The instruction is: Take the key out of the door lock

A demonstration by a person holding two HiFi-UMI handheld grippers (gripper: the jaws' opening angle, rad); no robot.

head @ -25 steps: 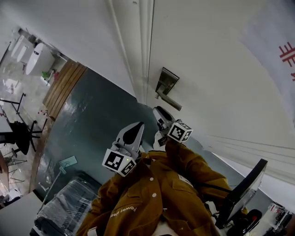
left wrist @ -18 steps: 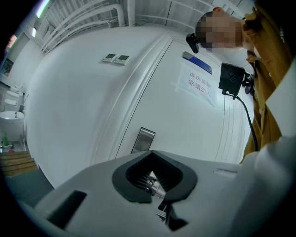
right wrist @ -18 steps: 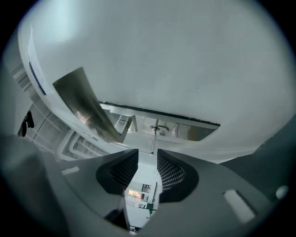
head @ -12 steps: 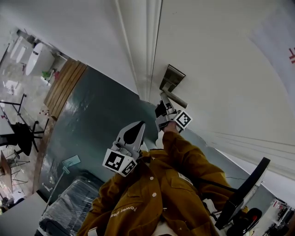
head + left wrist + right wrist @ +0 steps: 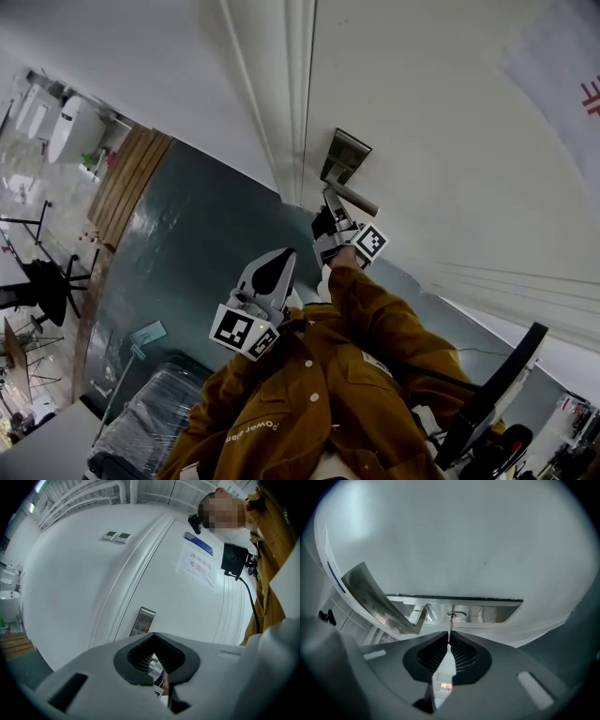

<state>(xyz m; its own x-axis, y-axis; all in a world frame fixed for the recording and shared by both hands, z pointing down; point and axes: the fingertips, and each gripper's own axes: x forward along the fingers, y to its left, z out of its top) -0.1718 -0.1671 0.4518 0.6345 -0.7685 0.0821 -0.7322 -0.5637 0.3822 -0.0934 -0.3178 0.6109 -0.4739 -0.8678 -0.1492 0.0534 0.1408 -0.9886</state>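
Note:
The key [image 5: 450, 629] sticks out of the lock cylinder [image 5: 457, 616] in the steel lock plate [image 5: 487, 613], seen edge-on as a thin strip. My right gripper [image 5: 449, 638] is right at it, its jaws closing, with the tips pinched on the key's head. In the head view the right gripper [image 5: 328, 202] reaches up under the lever handle [image 5: 354, 200] on the white door [image 5: 441, 141] and hides the key. The left gripper [image 5: 283, 255] hangs lower, away from the door, shut and empty; in its own view the left gripper [image 5: 153, 638] points at the lock plate [image 5: 142, 620].
The lever handle [image 5: 377, 599] juts out just left of and above the key. A door frame [image 5: 298, 94] runs left of the plate. Dark green floor [image 5: 187, 253], a wrapped suitcase [image 5: 141, 422] and a black chair [image 5: 47, 281] lie below and to the left.
The right gripper has risen from below the lever to the lock plate, and its jaws have narrowed around the key. The left gripper has stayed put.

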